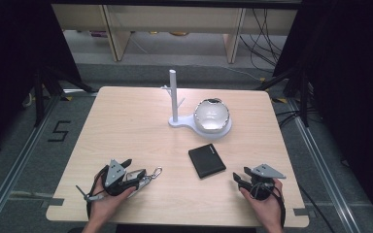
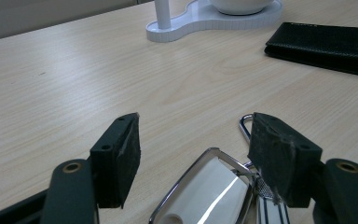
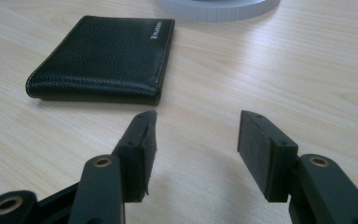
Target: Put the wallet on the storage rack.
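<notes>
Left gripper point(image 2: 193, 156): jaws apart, straddling shiny chrome key fob with carabiner point(image 2: 209, 191), ready to pinch it. Right gripper point(image 3: 196, 154): jaws spread, empty; black leather bifold wallet point(image 3: 105, 58) ahead-left, likely next.

Bare table point(image 1: 126, 126) left of the stand point(image 1: 175, 99); wallet point(image 1: 207, 161) lies mid-right.

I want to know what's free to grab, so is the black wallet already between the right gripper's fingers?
No, the wallet lies flat on the table ahead of the right gripper, whose open fingers have only bare wood between them.
</notes>
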A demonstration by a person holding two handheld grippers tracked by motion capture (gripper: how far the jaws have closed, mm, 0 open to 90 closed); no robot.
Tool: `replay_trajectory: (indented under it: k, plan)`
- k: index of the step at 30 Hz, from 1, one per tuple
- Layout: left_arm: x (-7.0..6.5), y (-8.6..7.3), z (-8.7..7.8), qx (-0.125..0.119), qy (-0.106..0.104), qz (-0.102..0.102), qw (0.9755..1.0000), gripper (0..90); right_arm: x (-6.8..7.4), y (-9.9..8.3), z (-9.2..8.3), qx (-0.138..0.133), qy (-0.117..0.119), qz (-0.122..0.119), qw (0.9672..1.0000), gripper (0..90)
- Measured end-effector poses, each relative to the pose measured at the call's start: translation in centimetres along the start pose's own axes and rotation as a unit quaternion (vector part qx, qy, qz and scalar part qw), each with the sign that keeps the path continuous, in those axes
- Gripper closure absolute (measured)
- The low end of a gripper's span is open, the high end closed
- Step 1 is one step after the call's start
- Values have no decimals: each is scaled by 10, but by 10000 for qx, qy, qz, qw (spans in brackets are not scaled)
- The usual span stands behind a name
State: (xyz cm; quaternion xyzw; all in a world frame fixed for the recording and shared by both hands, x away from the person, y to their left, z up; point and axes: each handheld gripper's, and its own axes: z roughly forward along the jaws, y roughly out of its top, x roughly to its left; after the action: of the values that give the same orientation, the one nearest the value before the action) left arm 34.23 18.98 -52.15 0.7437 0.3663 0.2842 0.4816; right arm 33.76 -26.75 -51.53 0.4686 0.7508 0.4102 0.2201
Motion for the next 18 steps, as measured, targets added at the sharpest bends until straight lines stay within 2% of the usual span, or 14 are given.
replay_trajectory:
  k: [2, 3, 5, 6, 11, 13, 15, 16, 18]
  plan:
    - [0, 0, 0, 12, 4, 2, 10000, 327, 1, 0, 0, 75, 68, -77, 9999, 492]
    - [0, 0, 1, -3, -21, 12, 10000, 327, 2, 0, 0, 71, 28, -87, 9999, 504]
    - [0, 0, 2, 21, -43, 53, 10000, 327, 2, 1, 1, 42, 64, -300, 9995, 525]
    - [-1, 0, 2, 29, -32, 44, 10000, 327, 5, 0, 1, 40, 79, -318, 9995, 535]
    - [-2, 1, 4, 101, -26, 119, 9999, 327, 14, 5, 0, 177, 82, -849, 9962, 586]
    - [-3, 1, 3, 153, -8, 140, 9998, 327, 18, 10, 0, 262, 136, -1118, 9933, 592]
    - [-3, 1, 4, 105, -49, 167, 9998, 327, 22, 15, 2, 359, 197, -1504, 9878, 592]
    - [-3, 1, 3, 99, -24, 155, 9998, 327, 24, 17, 3, 392, 219, -1570, 9866, 591]
    - [-3, 1, 2, 64, -32, 133, 9999, 327, 29, 22, 6, 608, 316, -1849, 9804, 578]
